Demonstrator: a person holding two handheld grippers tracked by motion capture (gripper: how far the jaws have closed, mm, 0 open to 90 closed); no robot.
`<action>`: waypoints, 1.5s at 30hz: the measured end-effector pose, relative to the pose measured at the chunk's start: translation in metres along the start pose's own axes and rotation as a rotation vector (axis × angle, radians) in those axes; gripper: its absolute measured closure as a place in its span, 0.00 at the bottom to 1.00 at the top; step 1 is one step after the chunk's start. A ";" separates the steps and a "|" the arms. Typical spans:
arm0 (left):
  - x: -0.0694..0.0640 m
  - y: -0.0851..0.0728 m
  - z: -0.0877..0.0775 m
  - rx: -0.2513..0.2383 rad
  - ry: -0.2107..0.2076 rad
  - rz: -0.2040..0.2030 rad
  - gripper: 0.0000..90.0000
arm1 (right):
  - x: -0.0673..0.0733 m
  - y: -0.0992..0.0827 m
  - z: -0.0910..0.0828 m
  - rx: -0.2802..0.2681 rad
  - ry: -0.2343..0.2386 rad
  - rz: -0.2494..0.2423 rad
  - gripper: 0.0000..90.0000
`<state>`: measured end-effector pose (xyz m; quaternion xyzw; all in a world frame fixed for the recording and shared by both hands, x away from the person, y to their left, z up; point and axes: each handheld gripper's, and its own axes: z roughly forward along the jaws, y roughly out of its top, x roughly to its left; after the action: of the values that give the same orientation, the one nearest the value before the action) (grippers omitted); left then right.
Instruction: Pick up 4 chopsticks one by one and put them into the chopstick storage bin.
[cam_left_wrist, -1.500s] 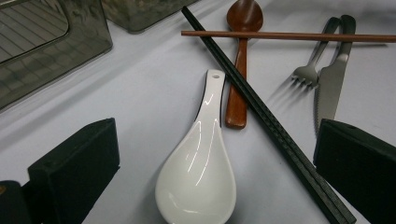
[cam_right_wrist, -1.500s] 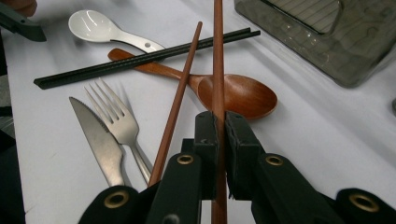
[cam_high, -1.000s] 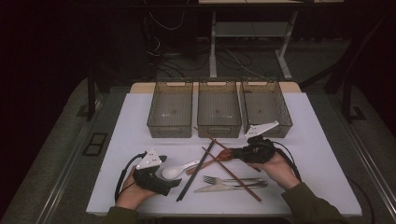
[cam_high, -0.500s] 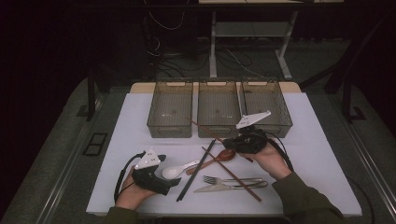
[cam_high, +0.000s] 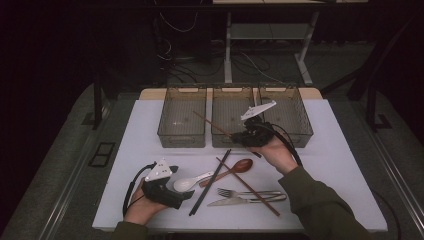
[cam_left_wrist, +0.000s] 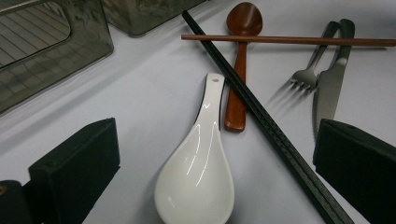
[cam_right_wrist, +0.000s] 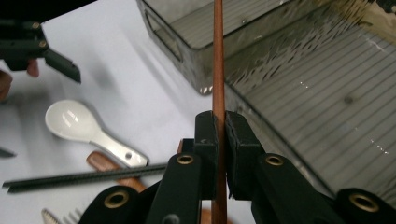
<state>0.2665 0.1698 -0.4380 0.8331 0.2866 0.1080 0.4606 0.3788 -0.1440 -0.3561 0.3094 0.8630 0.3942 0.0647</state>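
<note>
My right gripper (cam_high: 238, 136) is shut on a brown wooden chopstick (cam_high: 212, 124) and holds it in the air, slanting over the front of the middle bin (cam_high: 220, 139). In the right gripper view the chopstick (cam_right_wrist: 218, 56) runs straight up between the pressed pads of that gripper (cam_right_wrist: 218, 126). My left gripper (cam_high: 181, 186) rests low on the white table, open. A white ceramic spoon (cam_left_wrist: 198, 177) lies between its wide-apart jaws, and neither pad touches it.
Three smoky plastic bins stand in a row at the back, with the left bin (cam_high: 182, 136) and right bin (cam_high: 302, 131) flanking the middle one. On the table lie a black chopstick (cam_high: 210, 182), a wooden spoon (cam_high: 235, 167), another brown chopstick (cam_high: 247, 186), a fork (cam_high: 245, 192) and a knife (cam_high: 240, 201).
My right gripper has risen and moved away from the cutlery toward the bins, carrying the brown chopstick over the middle bin. The left gripper has stayed put.
</note>
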 end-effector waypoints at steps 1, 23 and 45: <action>0.000 0.000 0.000 -0.003 0.000 -0.002 0.00 | -0.001 0.003 0.002 0.000 -0.006 0.001 0.93; 0.000 0.000 0.001 -0.002 -0.018 0.003 0.00 | -0.014 0.062 0.038 0.016 -0.055 0.041 0.93; 0.002 0.000 0.000 -0.005 -0.035 0.010 0.00 | -0.012 0.114 0.099 0.052 -0.084 0.073 0.93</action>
<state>0.2677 0.1708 -0.4386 0.8353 0.2740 0.0966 0.4669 0.4791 -0.0305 -0.3430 0.3588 0.8574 0.3605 0.0784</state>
